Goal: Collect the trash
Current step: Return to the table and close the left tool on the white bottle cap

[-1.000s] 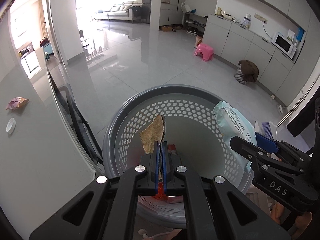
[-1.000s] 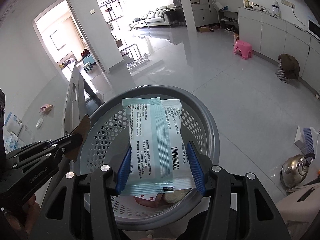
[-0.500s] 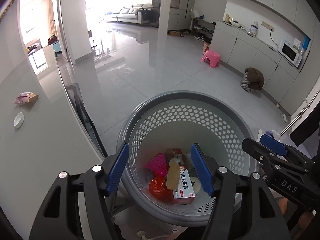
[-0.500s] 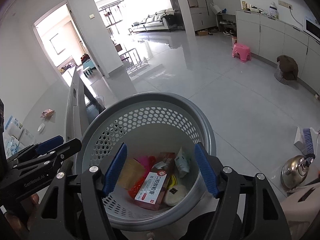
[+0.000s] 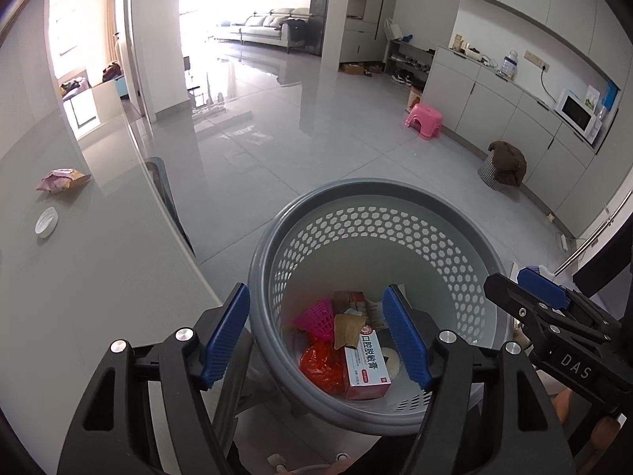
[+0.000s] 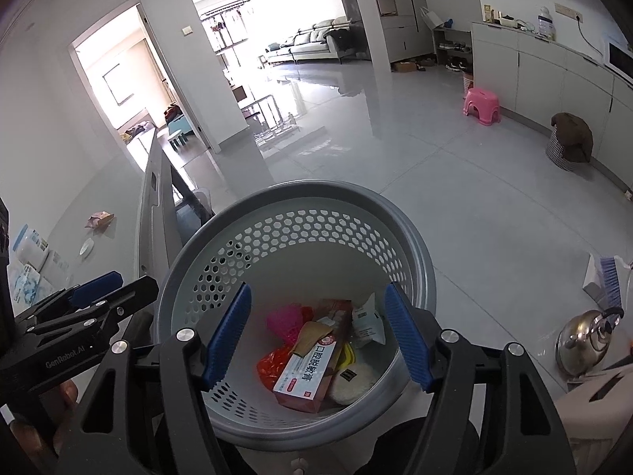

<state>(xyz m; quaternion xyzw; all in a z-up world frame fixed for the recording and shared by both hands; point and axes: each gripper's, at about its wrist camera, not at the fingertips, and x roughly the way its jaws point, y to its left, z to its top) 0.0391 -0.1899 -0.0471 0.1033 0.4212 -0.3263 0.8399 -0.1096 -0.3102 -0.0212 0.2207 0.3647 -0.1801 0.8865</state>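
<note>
Over grey perforated plastic basket (image 5: 395, 213), hovering with left hand-held gripper (image 5: 316, 340) and right hand-held gripper (image 6: 316, 336) both spread wide, gripping nothing. Remaining on grey tabletop (image 5: 99, 277): crumpled pink snack wrapper (image 5: 61, 179), likely light, crinkly, slippery; pinching a raised fold looking best.

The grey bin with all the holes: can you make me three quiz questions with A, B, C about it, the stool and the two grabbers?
1. Where is the pink-and-white cardboard box?
A. Inside the grey perforated plastic bin
B. On the floor
C. On the table

2. What colour is the small plastic stool?
A. Green
B. Pink
C. Black

3. How are the jaws of the left gripper and right gripper?
A. Both shut
B. One shut
C. Both open

Answers: 1 A, it lies among the trash at the bin's bottom. 2 B, it is bright pink. 3 C, each pair of blue pads stands wide apart, holding nothing.
</note>
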